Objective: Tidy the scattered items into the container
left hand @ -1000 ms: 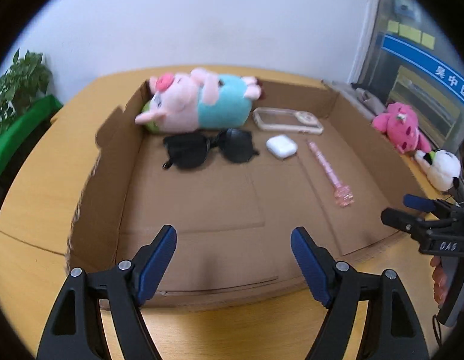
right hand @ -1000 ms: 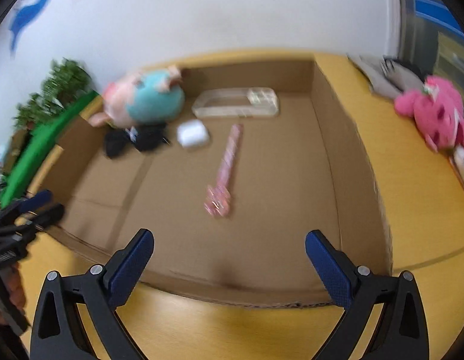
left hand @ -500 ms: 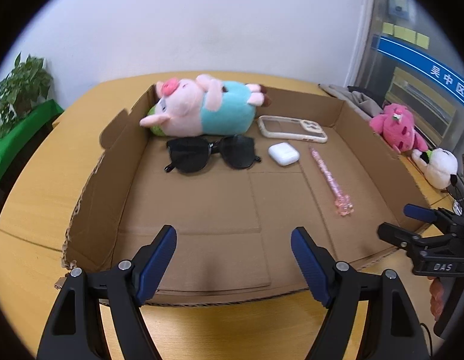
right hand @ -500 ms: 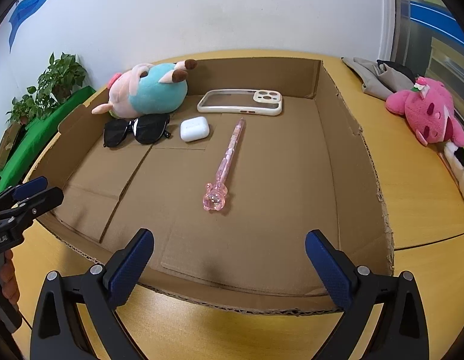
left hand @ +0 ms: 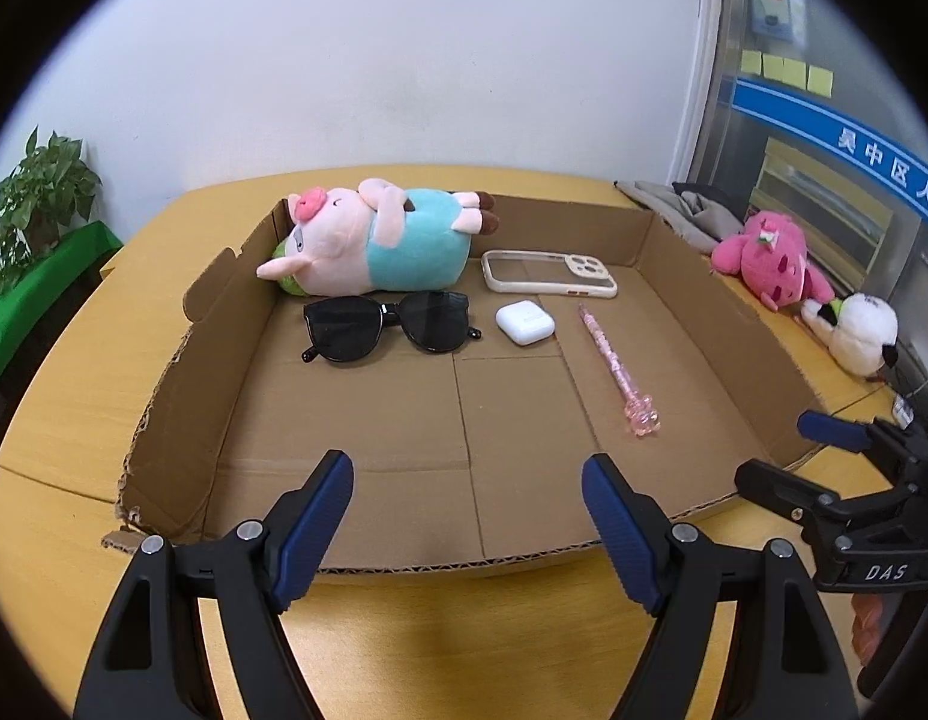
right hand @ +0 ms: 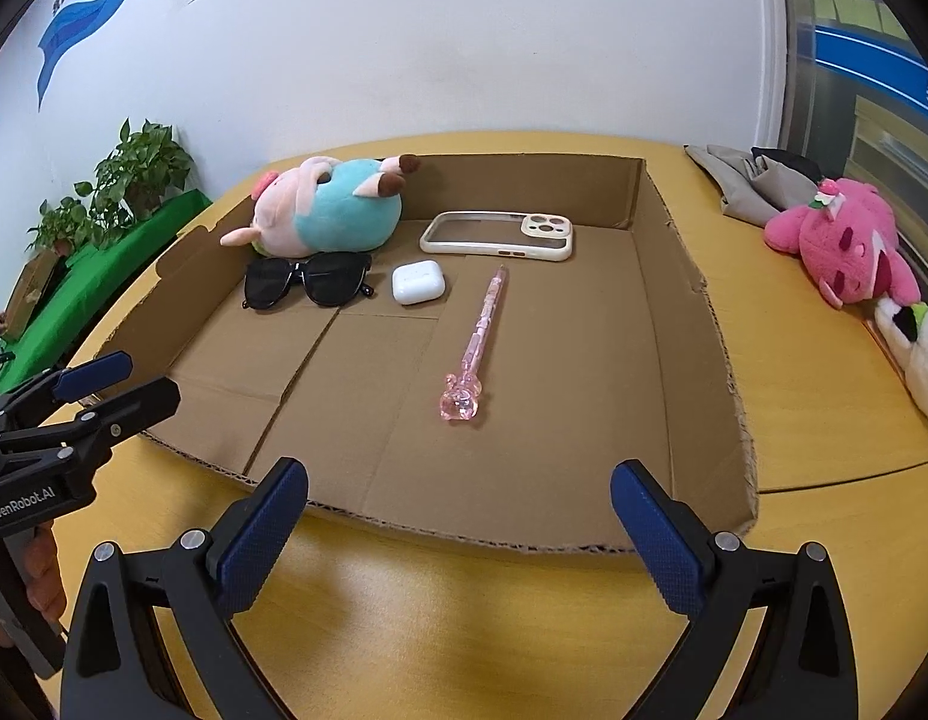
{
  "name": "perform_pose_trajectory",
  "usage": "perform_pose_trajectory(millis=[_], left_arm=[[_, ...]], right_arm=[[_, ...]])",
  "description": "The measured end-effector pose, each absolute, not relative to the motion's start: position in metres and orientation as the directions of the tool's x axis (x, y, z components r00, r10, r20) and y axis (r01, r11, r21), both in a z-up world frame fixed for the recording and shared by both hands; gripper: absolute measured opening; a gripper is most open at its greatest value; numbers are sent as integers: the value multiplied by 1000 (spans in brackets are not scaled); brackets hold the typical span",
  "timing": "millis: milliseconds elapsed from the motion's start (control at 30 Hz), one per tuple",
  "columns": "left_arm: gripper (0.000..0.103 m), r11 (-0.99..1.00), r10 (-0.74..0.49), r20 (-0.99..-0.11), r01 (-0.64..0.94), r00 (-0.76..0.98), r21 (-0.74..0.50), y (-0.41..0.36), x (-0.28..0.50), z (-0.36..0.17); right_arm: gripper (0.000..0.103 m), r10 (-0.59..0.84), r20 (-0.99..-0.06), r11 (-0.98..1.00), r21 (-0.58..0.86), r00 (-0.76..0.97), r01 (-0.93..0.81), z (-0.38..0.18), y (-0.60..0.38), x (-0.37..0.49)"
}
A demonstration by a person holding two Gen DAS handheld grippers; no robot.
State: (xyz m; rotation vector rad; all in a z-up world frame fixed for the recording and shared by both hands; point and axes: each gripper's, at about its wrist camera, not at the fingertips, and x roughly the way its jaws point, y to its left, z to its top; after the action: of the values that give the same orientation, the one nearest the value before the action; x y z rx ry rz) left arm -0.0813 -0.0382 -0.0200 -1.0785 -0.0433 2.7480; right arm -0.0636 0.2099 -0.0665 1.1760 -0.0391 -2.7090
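Yellow wooden tabletop (left hand: pixel 74 360) fills both wrist views, bounded by a white wall at the far side. Nearest the cameras, the left gripper (left hand: pixel 467 504) and the right gripper (right hand: pixel 458 510) are held above the table's front edge, each with its blue-padded jaws spread wide and nothing between them; each gripper is also seen at the edge of the other's view. Just beyond them, a shallow cardboard box (left hand: pixel 182 396) (right hand: pixel 698 360) lies flat on the table with its near wall folded down. Inside it, a pink pen (left hand: pixel 617 369) (right hand: pixel 479 339) topped with a bear-shaped charm is seen closest to the grippers, right of centre. Farther in, black sunglasses (left hand: pixel 386 327) (right hand: pixel 308 279) and a white earbud case (left hand: pixel 523 321) (right hand: pixel 418 281) lie side by side. Against the far wall of the box, a pig plush (left hand: pixel 374 240) (right hand: pixel 326 210) in a teal shirt lies on its side, just behind the sunglasses, with a cream phone case (left hand: pixel 548 273) (right hand: pixel 500 235) to its right. Outside the box, on the table at the right, a pink plush (left hand: pixel 770 258) (right hand: pixel 842 249) and a white plush (left hand: pixel 854 333) (right hand: pixel 920 348) are lying near each other, with grey cloth (left hand: pixel 680 210) (right hand: pixel 752 180) beyond them. A potted plant (left hand: pixel 32 204) (right hand: pixel 122 186) stands at the far left.
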Motion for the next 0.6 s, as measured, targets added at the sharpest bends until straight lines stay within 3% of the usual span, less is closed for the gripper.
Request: perform_pose_trajectory(millis=[600], left_arm=[[79,-982,178,-637,-173,-750,-72,-35,-56,-5]], right_arm=[[102,-182,-715,-981,83,-676,176,-56,198,-40]])
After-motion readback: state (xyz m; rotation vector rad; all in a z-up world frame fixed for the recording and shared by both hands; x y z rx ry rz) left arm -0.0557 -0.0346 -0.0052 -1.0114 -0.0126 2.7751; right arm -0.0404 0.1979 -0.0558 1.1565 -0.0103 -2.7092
